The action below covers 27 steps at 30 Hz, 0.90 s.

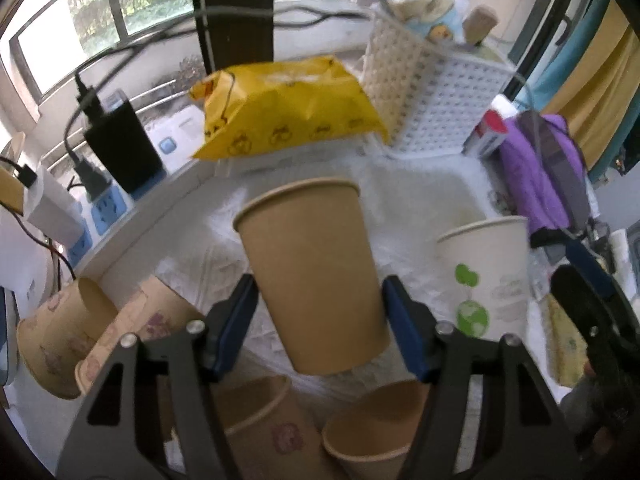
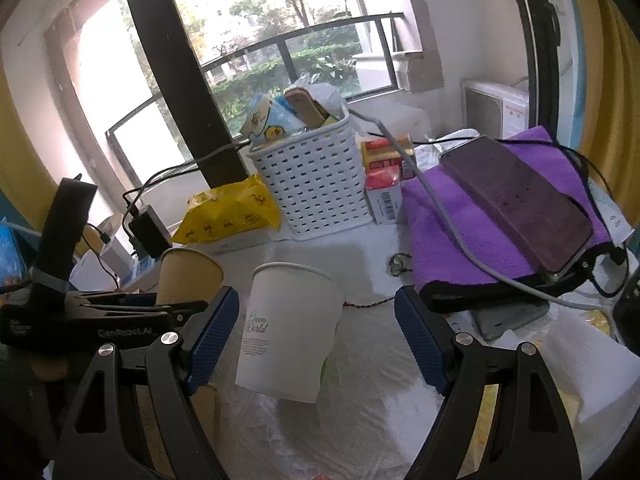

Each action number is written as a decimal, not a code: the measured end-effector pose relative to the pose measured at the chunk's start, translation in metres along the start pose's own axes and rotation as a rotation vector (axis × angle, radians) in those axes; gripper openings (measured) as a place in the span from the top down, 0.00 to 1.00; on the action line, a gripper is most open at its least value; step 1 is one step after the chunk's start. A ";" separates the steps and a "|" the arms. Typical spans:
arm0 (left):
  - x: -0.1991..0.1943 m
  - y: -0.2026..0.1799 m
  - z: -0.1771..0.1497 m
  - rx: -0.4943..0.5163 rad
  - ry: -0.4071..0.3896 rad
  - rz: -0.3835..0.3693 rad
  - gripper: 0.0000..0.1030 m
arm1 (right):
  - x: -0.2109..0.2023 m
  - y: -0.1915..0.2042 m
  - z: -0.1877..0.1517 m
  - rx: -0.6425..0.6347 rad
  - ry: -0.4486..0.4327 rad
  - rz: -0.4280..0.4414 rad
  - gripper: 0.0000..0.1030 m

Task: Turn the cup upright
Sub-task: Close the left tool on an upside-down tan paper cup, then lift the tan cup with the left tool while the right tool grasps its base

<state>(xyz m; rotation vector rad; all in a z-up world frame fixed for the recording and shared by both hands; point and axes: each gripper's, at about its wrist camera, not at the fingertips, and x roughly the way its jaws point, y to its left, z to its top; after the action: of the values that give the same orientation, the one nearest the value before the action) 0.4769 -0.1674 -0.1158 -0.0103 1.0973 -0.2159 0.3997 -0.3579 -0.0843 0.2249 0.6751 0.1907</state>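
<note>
A plain brown paper cup stands upright, mouth up, between the fingers of my left gripper; the blue pads sit beside its walls with small gaps, so the gripper is open. It also shows in the right wrist view. A white cup with green print stands upright to the right. In the right wrist view this white cup stands between the wide-open fingers of my right gripper, untouched. Several patterned brown cups lie on their sides: two at the left, two near the bottom.
A yellow snack bag, a white perforated basket full of items, a black charger on a blue power strip and a purple towel with a phone on it ring the white table cover. Cables run across.
</note>
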 end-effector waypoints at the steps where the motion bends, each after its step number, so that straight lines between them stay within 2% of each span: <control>1: -0.005 -0.002 0.001 0.005 -0.013 -0.006 0.37 | -0.003 0.001 0.001 -0.002 -0.004 -0.002 0.20; 9: -0.076 -0.015 -0.016 0.062 -0.169 -0.085 0.37 | -0.046 0.020 0.010 -0.036 -0.067 -0.013 0.20; 14: -0.120 -0.018 -0.039 0.110 -0.264 -0.088 0.37 | -0.082 0.039 0.012 -0.063 -0.115 -0.001 0.20; 16: -0.138 -0.016 -0.056 0.131 -0.308 -0.101 0.37 | -0.097 0.051 0.008 -0.079 -0.125 0.018 0.20; 20: -0.161 -0.008 -0.106 0.174 -0.384 -0.079 0.37 | -0.118 0.076 -0.004 -0.122 -0.117 0.062 0.20; 27: -0.182 0.022 -0.195 0.114 -0.434 -0.107 0.37 | -0.144 0.128 -0.056 -0.186 -0.014 0.197 0.20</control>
<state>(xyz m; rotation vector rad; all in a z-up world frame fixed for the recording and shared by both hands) 0.2292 -0.0940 -0.0477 -0.0130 0.6512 -0.3541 0.2416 -0.2630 -0.0071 0.1134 0.6168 0.4382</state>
